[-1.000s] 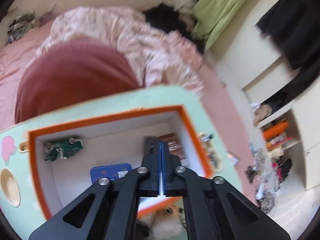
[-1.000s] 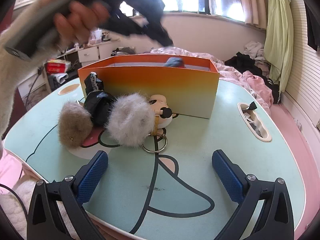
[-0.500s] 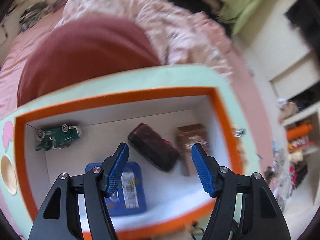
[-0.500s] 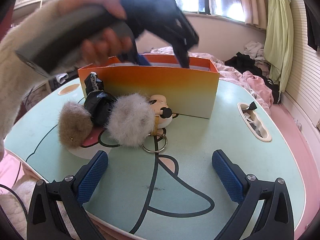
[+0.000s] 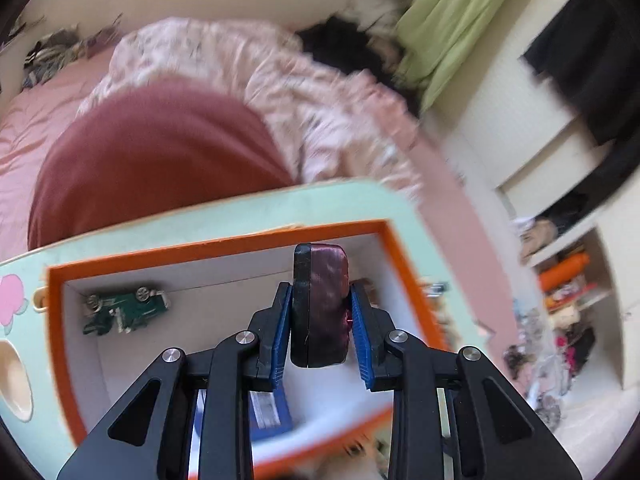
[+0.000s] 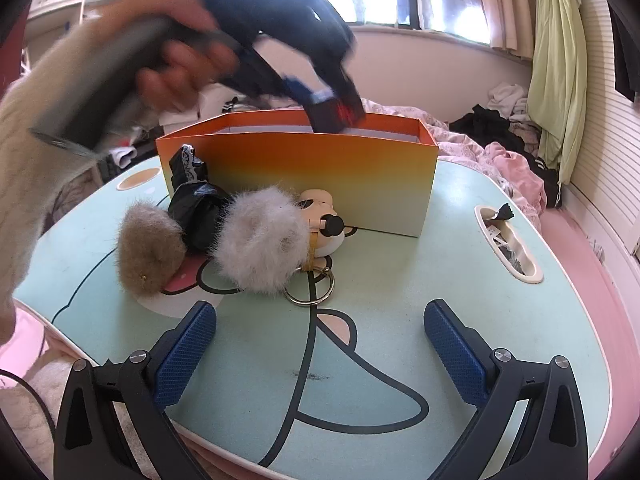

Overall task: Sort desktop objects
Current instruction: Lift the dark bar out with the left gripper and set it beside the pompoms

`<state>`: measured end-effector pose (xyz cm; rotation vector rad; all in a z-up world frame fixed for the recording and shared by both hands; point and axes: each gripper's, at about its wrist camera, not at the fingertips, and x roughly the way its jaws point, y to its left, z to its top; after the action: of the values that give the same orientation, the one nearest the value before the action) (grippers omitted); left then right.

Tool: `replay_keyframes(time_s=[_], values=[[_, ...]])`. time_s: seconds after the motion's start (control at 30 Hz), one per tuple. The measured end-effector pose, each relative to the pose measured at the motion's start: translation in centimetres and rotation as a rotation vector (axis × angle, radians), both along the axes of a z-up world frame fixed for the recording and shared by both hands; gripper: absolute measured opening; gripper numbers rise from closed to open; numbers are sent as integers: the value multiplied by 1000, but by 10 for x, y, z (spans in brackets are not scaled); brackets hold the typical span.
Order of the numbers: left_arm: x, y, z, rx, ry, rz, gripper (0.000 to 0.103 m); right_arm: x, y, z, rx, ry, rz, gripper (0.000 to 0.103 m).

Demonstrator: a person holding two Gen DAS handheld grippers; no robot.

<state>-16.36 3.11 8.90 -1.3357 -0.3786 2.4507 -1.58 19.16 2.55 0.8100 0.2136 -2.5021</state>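
Note:
My left gripper (image 5: 319, 334) is shut on a dark red case (image 5: 322, 300), held on edge above the orange box (image 5: 224, 242). In the right wrist view the left gripper (image 6: 336, 102) holds the case over the box (image 6: 296, 172). Inside the box lie a green toy car (image 5: 124, 310) and a blue tin (image 5: 268, 412). My right gripper (image 6: 320, 344) is open and empty above the mint table (image 6: 440, 264). In front of it lie a white fur pompom (image 6: 264, 242), a brown pompom (image 6: 150, 250), a black bundle (image 6: 196, 212) and a cartoon doll keyring (image 6: 324, 228).
A metal ring (image 6: 310, 290) lies by the white pompom. A slot at the table's right edge (image 6: 508, 246) holds small items. A bed with pink bedding (image 5: 240, 80) lies beyond the table. Shelves (image 5: 568, 288) stand at the right.
My left gripper went from shut and empty to open over the box, then closed on the dark red case and lifted it. The right gripper has not moved.

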Motion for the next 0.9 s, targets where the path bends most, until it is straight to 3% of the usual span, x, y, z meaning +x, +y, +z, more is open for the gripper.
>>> replay_keyframes(time_s=[0.17, 0.4, 0.53, 0.67, 0.7, 0.83, 0.9], values=[[67, -14, 28, 79, 119, -98, 29, 0, 1, 0, 0, 0, 0, 103], [146, -32, -8, 174, 150, -148, 29, 0, 1, 1, 1, 1, 0, 103], [160, -19, -35, 130, 110, -189, 30, 0, 2, 2, -1, 1, 0, 103], [157, -12, -52, 45, 140, -127, 30, 0, 3, 4, -1, 1, 1, 103], [158, -13, -52, 55, 167, -125, 36, -1, 3, 4, -1, 2, 1, 103], [179, -21, -35, 99, 291, -84, 79, 0, 3, 5, -2, 2, 0, 103], [196, -23, -24, 16, 349, -40, 81, 0, 3, 5, -2, 2, 0, 103]])
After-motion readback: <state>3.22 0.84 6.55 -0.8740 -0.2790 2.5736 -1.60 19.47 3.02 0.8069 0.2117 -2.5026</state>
